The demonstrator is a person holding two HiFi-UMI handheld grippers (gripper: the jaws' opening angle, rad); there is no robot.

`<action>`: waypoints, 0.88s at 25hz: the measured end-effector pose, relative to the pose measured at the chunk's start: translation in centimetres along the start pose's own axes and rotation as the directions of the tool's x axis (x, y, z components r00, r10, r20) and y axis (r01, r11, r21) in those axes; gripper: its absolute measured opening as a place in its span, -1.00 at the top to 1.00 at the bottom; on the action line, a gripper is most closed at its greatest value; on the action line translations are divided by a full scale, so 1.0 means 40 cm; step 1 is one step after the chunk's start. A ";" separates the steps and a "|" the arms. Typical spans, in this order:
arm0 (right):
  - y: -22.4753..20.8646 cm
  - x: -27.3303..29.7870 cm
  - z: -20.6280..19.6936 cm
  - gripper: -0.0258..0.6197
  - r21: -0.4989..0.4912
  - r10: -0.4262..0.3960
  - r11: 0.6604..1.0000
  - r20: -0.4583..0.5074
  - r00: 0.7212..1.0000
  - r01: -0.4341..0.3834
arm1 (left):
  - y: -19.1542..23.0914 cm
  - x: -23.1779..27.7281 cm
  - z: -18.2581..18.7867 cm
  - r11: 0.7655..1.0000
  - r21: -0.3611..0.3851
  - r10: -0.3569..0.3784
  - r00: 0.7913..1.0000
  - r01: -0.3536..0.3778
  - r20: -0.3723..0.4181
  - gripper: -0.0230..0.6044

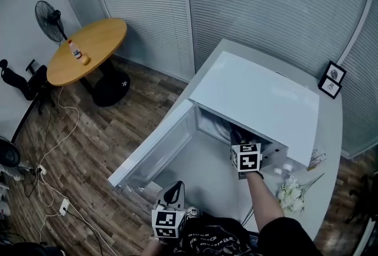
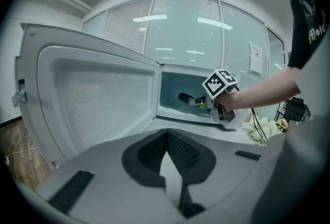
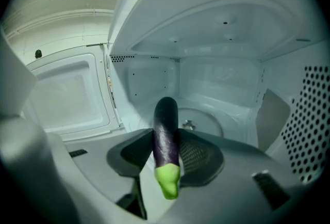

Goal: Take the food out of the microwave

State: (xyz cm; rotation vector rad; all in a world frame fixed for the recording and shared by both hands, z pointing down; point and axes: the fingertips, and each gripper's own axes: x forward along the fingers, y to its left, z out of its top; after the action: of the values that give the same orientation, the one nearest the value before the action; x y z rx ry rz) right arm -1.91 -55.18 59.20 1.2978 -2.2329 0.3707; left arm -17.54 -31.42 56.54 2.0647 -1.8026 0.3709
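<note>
**Eggplant gripped, inside the cavity**

Right hand-held gripper point(image 3: 166, 134) is clamped on the eggplant point(image 3: 166, 114), pads on the purple body just ahead of the green cap. The cap end points back at the camera and the dark tip points into the microwave point(image 1: 260, 95). The eggplant sits above the turntable point(image 3: 203, 122), inside the oven. Left hand-held gripper point(image 2: 166, 135) has its jaws together on nothing, parked low in front of the open door point(image 1: 156, 143).

Handling, my read: glossy skin, looks like a light toy, probably stiff. The round, tapered body is slippery and could swivel or slide between the pads. The grip sits near one end, so the long nose overhangs; a mid-body grip would balance better, but this one looks workable if kept firm and level.

In the way:
- Cavity roof and the perforated right wall point(image 3: 309, 114) are near the nose, so pull straight back before any turn.
- Door hangs wide on the left, bounding the exit lane on that side.
- White flowers point(image 1: 292, 193) lie on the surface point(image 1: 328, 131) just right of the right arm.
- Picture frames point(image 1: 331, 79) at the far corner — well apart.
</note>
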 end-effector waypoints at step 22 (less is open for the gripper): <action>0.030 -0.114 -0.034 0.45 -0.012 -0.016 1.000 -0.009 1.000 0.016 | -0.050 0.007 0.008 0.996 0.013 -0.083 0.996 0.083 0.032 0.90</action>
State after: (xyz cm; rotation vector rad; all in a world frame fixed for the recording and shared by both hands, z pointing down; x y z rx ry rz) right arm -0.69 -50.64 57.77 1.3040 -2.2128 0.3558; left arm -15.54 -31.60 56.17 2.1574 -1.7299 0.3269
